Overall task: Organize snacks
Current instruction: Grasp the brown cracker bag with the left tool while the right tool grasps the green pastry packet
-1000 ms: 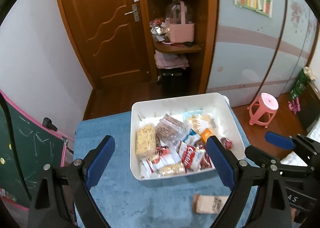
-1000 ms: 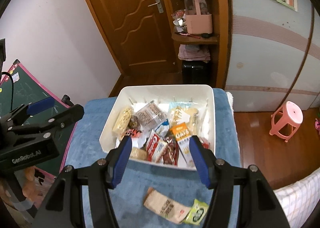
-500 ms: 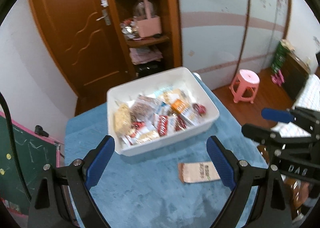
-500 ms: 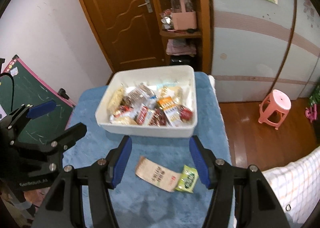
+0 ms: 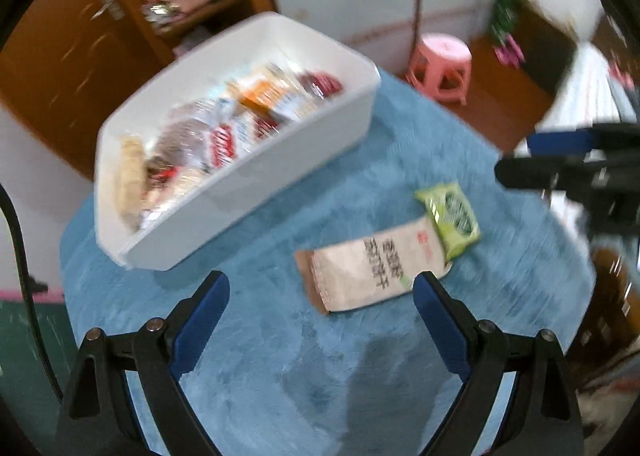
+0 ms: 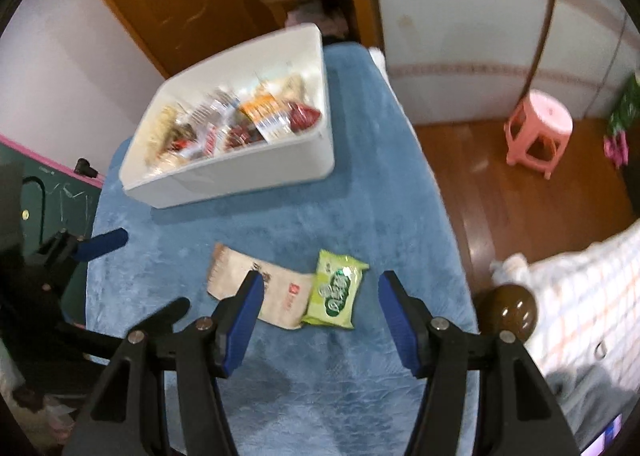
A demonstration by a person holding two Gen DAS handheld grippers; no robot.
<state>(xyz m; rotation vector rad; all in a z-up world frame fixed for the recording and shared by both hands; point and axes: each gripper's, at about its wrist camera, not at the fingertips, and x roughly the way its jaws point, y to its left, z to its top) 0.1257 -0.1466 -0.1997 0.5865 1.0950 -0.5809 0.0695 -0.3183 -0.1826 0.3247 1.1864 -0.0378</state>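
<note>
Left wrist view: The left gripper (image 5: 320, 306) sits at the bottom middle of the frame. Its two blue fingers (image 5: 202, 320) are wide apart and hold nothing. Just above them, in the middle, a tan pack (image 5: 370, 270) lies flat on the blue cloth (image 5: 280, 356). A green pack (image 5: 450, 214) lies on the tan pack's far end, to the right of center. The white bin (image 5: 256, 184) is in the upper left, full of snacks and a bit blurry. The other gripper pokes in at the right edge.

Right wrist view: The right gripper (image 6: 322, 310) is at the bottom middle, with its fingers (image 6: 398, 322) apart and empty too. The green pack (image 6: 336, 290) lies right between them, a little above the tips. The tan pack (image 6: 260, 286) is beside it on the left, partly behind the left finger. The bin (image 6: 248, 176) is in the upper left.

The step looks like picking up the last two loose packs. Next, I think the right gripper should drop down over the green pack, squeeze it gently, lift it and carry it to the bin. The pack is thin and flat, so the fingers must go low to the cloth.
</note>
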